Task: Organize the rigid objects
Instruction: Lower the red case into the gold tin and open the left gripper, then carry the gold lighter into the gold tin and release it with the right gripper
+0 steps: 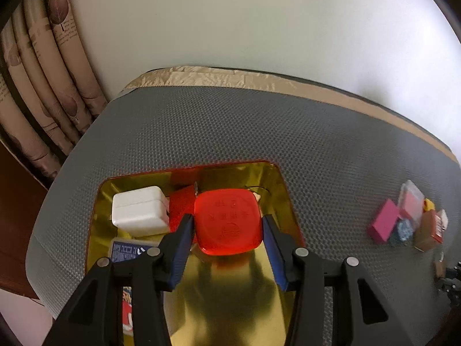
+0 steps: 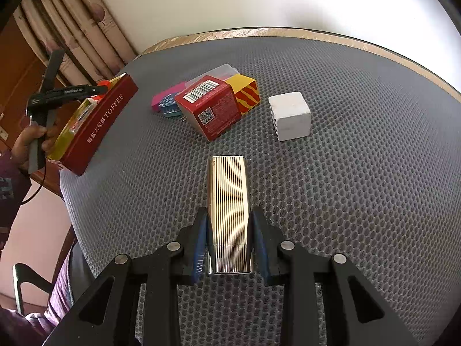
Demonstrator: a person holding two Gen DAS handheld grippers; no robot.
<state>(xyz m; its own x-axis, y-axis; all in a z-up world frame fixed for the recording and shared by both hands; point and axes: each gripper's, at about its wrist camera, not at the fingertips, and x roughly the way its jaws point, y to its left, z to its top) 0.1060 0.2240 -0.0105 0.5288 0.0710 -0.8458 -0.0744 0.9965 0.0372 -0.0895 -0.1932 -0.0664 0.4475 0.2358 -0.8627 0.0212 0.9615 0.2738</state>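
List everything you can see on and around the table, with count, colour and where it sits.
Tin: one, red outside, gold inside, at the table's left edge.
Red lid: one, between the left gripper's pads, above the tin.
White box: one, inside the tin, far left.
Blue packet: one, inside the tin, near left.
Ribbed metal case: one, silvery gold, between the right gripper's pads.
White cube: one, on the mat, alone to the right.
Red barcode box: one, in the middle cluster.
Yellow-red box: one, beside it.
Pink box: one, at the cluster's left.
Mat: one, grey, covering the table.
Curtain: beige, far left.
Left gripper: shut on the lid.
Right gripper: shut on the case.
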